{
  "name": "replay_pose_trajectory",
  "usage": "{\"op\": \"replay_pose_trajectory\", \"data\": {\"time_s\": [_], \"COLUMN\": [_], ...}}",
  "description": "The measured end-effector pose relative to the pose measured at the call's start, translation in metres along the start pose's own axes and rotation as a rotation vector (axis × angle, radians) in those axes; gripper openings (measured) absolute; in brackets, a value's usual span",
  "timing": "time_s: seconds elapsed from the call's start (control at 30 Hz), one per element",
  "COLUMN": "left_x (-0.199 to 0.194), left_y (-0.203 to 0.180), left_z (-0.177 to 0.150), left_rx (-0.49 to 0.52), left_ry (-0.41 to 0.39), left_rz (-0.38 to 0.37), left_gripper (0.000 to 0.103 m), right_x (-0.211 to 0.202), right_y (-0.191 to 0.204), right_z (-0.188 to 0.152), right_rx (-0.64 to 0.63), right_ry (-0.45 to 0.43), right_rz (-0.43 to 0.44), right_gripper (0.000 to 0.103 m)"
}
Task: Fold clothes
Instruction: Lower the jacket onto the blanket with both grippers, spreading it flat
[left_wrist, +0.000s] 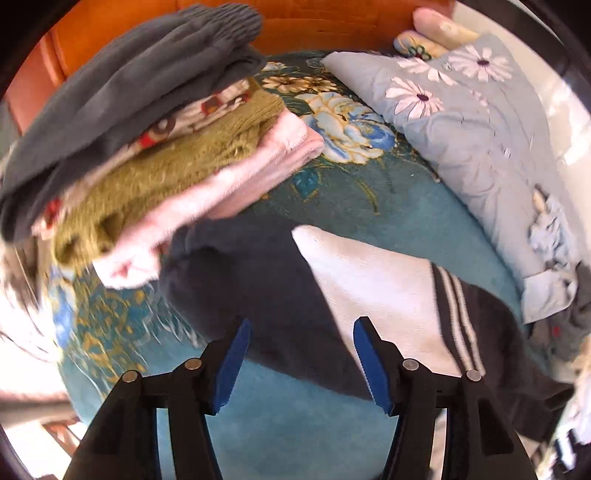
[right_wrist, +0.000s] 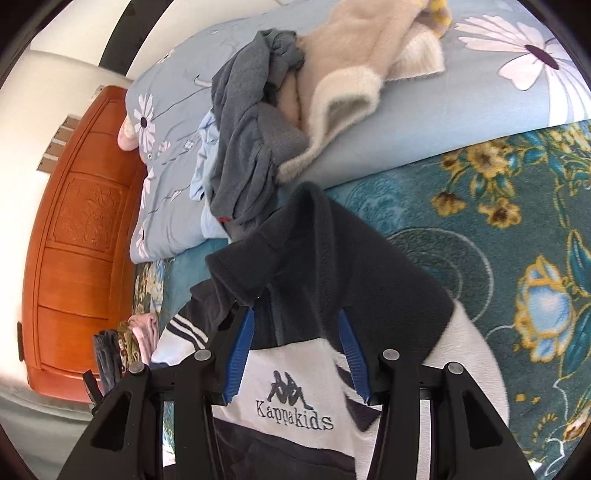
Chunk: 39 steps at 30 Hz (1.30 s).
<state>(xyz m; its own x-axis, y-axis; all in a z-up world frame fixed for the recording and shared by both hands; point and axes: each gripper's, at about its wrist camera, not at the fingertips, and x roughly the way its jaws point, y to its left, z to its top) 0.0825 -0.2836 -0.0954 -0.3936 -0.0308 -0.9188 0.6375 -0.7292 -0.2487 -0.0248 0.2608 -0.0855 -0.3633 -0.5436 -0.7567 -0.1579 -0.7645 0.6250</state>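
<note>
Two grippers were seen, each with two blue-padded fingers. The left gripper (left_wrist: 301, 360) was held released, its fingers spread apart above the navy and white jacket (left_wrist: 369, 291), with nothing between them. The right gripper (right_wrist: 295, 354) was likewise spread wide, and the jacket (right_wrist: 295, 391), marked with a "Kappa kids" logo on its white panel, lay just beyond and beneath the fingers; whether the pads touched the cloth could not be told. The jacket was spread on a teal flowered blanket (left_wrist: 369, 206), near the cameras. In the left wrist view, one stack of folded clothes (left_wrist: 147, 147) was seen on the far left, and four layers were counted in it: a dark grey piece on top, then a patterned one, an olive knitted one and a pink one at the bottom. The same stack (right_wrist: 125, 343) was glimpsed at the left edge of the right wrist view, beside an orange wooden headboard (right_wrist: 81, 240). One pale blue quilt (right_wrist: 424, 122) with white daisies was lying at the far side, and two unfolded garments were resting on it: a grey one (right_wrist: 251, 140) and a cream fuzzy one (right_wrist: 351, 66), touching each other.
</note>
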Motion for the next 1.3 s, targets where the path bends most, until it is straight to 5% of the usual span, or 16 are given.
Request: {"op": "replay_pose_trajectory", "data": {"time_s": [0.1, 0.3, 0.4, 0.53, 0.7, 0.9, 1.13, 1.3], "left_x": [0.004, 0.010, 0.010, 0.014, 0.020, 0.032, 0.035, 0.016], "left_y": [-0.016, -0.055, -0.057, -0.056, -0.045, -0.028, -0.023, -0.022], "left_z": [-0.039, -0.098, -0.108, -0.118, -0.125, -0.124, -0.130, -0.134], "left_rx": [-0.010, 0.134, 0.147, 0.150, 0.118, 0.042, 0.016, 0.051], "left_ry": [0.091, 0.201, 0.213, 0.223, 0.236, 0.274, 0.317, 0.290], "left_rz": [-0.170, -0.241, -0.255, -0.274, -0.309, -0.316, -0.317, -0.302], "left_gripper": [0.063, 0.063, 0.063, 0.063, 0.063, 0.063, 0.063, 0.063], "right_x": [0.043, 0.127, 0.128, 0.114, 0.094, 0.009, -0.072, -0.074], "right_y": [0.023, 0.076, 0.098, 0.100, 0.087, 0.049, -0.053, -0.044], "right_z": [-0.001, 0.000, 0.025, 0.065, 0.075, 0.026, -0.094, -0.143], "right_rx": [-0.084, -0.407, -0.486, -0.396, -0.279, -0.325, -0.154, -0.197], "right_ry": [0.090, 0.247, 0.145, -0.013, -0.004, -0.012, 0.073, 0.071], "right_rz": [-0.009, -0.201, -0.233, -0.243, -0.183, -0.203, -0.291, -0.259], "right_gripper": [0.049, 0.049, 0.048, 0.048, 0.048, 0.049, 0.049, 0.049]}}
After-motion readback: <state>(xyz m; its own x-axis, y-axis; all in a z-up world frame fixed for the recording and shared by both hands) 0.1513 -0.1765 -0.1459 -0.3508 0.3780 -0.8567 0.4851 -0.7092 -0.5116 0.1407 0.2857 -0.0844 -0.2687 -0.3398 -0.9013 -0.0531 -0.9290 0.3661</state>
